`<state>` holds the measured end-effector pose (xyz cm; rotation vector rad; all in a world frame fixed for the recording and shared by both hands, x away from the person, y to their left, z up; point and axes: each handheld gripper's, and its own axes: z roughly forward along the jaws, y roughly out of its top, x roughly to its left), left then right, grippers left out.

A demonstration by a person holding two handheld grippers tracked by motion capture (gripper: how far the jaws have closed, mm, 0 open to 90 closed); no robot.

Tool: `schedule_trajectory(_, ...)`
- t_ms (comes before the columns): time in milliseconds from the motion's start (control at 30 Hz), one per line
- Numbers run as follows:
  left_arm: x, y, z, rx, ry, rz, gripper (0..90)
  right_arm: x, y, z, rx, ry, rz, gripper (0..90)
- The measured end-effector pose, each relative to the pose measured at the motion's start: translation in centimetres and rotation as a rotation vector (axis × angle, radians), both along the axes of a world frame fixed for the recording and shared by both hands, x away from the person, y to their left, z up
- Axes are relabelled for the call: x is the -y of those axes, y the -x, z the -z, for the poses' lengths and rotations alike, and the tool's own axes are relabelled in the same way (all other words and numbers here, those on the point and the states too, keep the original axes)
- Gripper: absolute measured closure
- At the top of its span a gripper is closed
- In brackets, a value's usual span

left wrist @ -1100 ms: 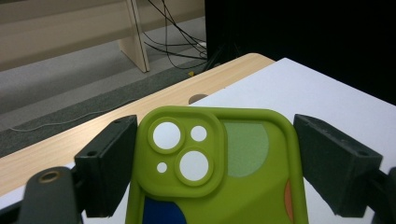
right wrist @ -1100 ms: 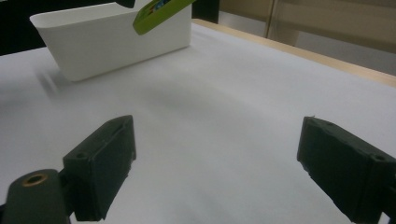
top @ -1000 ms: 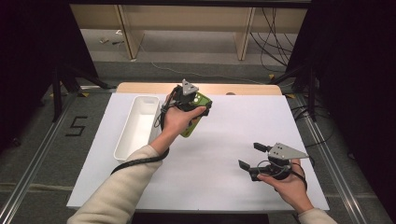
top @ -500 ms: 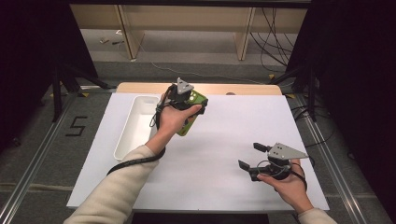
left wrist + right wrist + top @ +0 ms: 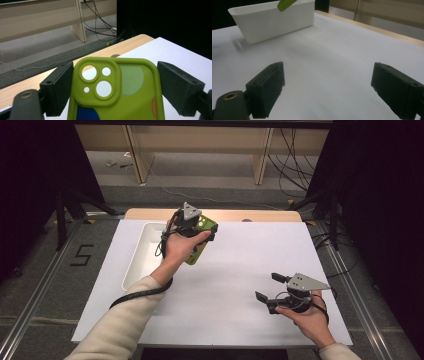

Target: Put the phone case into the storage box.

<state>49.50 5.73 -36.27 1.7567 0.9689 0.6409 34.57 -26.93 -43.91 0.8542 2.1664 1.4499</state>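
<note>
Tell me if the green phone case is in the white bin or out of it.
Out. The green phone case sits clamped between the left gripper's jaws, held above the table beside the white bin, not inside it.

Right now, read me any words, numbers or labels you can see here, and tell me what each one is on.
"5": black tape figure on the grey floor, left of the table.
The green phone case in the left gripper has only coloured shapes, no lettering.
The white bin and the right gripper carry no readable text.
</note>
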Motion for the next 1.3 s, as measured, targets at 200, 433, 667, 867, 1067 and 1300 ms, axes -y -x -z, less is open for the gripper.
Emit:
schedule_trajectory(200,-0.6,0.0,0.0,0.004,-0.003,-0.012,16.5,0.0,0.0,0.0,0.000,0.000,0.001,12.7)
schedule_trajectory(433,-1.2,-0.1,-0.2,0.012,0.003,-0.027,16.5,0.0,0.0,0.0,0.000,-0.002,0.000,12.7)
schedule_trajectory(667,-1.5,-0.1,-0.3,0.016,0.003,-0.032,16.5,0.0,0.0,0.0,0.000,0.000,0.000,12.7)
schedule_trajectory(867,-1.9,-0.1,-0.4,0.016,0.012,-0.044,16.5,0.0,0.0,0.0,0.000,-0.001,0.000,12.7)
schedule_trajectory(1067,-2.6,-0.1,-0.6,0.019,0.012,-0.056,16.4,0.0,0.0,0.0,0.001,-0.002,0.000,12.7)
schedule_trajectory(1300,-3.4,-0.2,-0.7,0.023,0.019,-0.071,16.4,0.1,-0.1,0.0,0.002,-0.004,0.001,12.8)
